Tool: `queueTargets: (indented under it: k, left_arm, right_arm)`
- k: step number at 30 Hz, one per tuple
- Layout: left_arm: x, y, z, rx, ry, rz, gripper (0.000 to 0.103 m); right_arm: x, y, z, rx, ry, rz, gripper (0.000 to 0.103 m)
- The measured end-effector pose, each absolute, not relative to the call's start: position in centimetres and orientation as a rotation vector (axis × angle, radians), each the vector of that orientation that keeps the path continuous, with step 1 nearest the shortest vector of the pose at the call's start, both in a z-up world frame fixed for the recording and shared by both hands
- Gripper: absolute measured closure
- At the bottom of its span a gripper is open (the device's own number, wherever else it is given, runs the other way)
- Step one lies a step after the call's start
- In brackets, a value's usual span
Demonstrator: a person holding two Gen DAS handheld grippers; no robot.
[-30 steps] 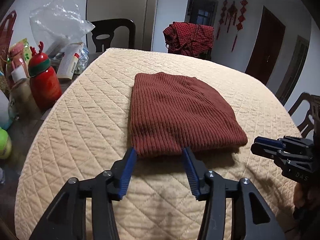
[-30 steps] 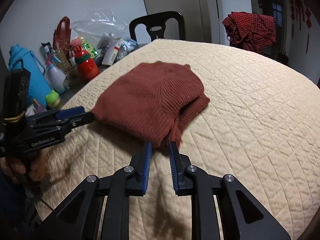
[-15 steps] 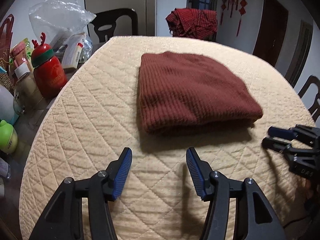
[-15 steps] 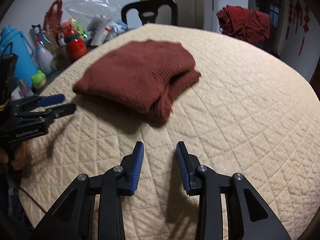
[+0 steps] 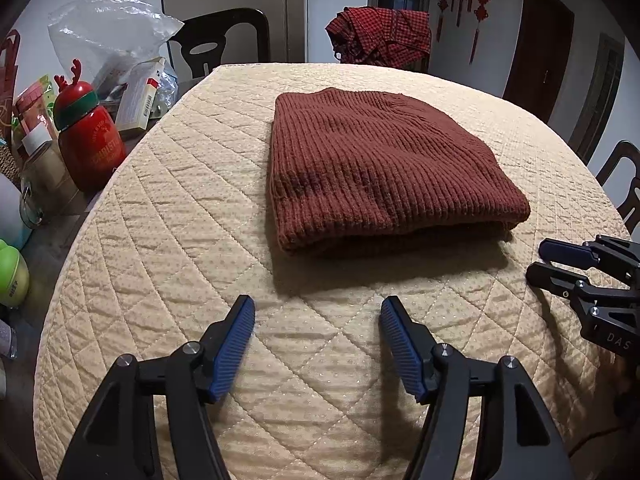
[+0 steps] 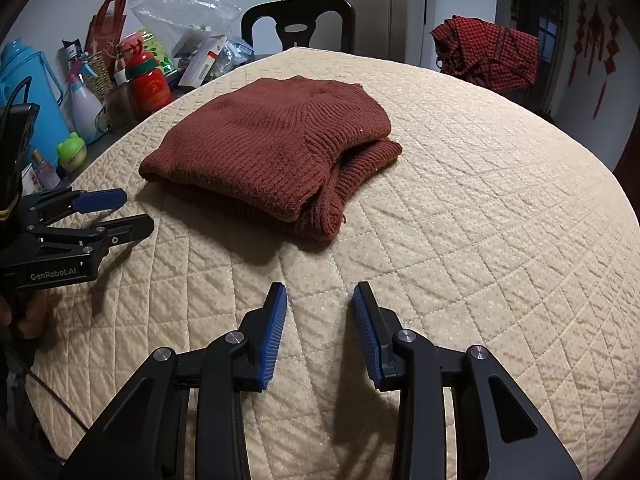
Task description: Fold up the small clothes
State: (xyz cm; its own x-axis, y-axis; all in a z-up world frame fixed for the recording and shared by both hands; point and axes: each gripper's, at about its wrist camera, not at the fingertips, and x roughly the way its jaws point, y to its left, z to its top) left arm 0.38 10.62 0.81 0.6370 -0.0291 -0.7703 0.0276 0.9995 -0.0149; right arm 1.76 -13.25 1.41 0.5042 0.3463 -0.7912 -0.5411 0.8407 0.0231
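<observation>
Left gripper: you are holding the left gripper [image 5: 317, 307] with its jaws spread wide and nothing between them, hovering over the near part of the quilted cover [image 5: 180, 208].
Right gripper: your right gripper [image 6: 320, 295] is also gaping and gripping nothing; in the left wrist view it is showing at the right edge [image 5: 546, 260], side-on.
Hidden or cut off: the bodies of both grippers are running out of the bottom of their own views. In the right wrist view only a sliver of your left hand [image 6: 28, 320] is peeking out behind the left gripper. The lower layers of the sweater [image 5: 376, 164] are lying tucked under the top one, so how many folds there are is hard to tell.
Sweater's lie: the rust-brown knit sweater is lying folded flat. In the left wrist view its long axis is running from near right to far left, with the knit ribs running near to far. In the right wrist view [image 6: 276, 140] the open layered edges are facing near and right.
Sweater versus grippers: it is sitting just beyond both sets of fingertips, touching neither, slightly right of the left gripper's gap and left of the right gripper's.
Surroundings: a red reindeer bottle [image 5: 88, 136] and clutter are standing off the cover's left edge; a red checked cloth [image 5: 380, 36] is hanging over a far chair.
</observation>
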Motion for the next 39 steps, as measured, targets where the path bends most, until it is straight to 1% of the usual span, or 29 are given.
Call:
queueTargets:
  k: [4,8,39]
  left_arm:
    - [0.37,10.56,0.80,-0.002,0.880,-0.032,0.034]
    - [0.41,10.74,0.76,-0.007,0.882,-0.029,0.031]
    - [0.57,10.66,0.60,0.002,0.884,-0.028,0.028]
  right_arm:
    - [1.75,-13.26,1.41,-0.241,0.894,0.541,0.067]
    - [1.75,-13.28,1.39,-0.240,0.894,0.542,0.067]
    - [1.76,-13.19,1.36,-0.239,0.893,0.541,0.067]
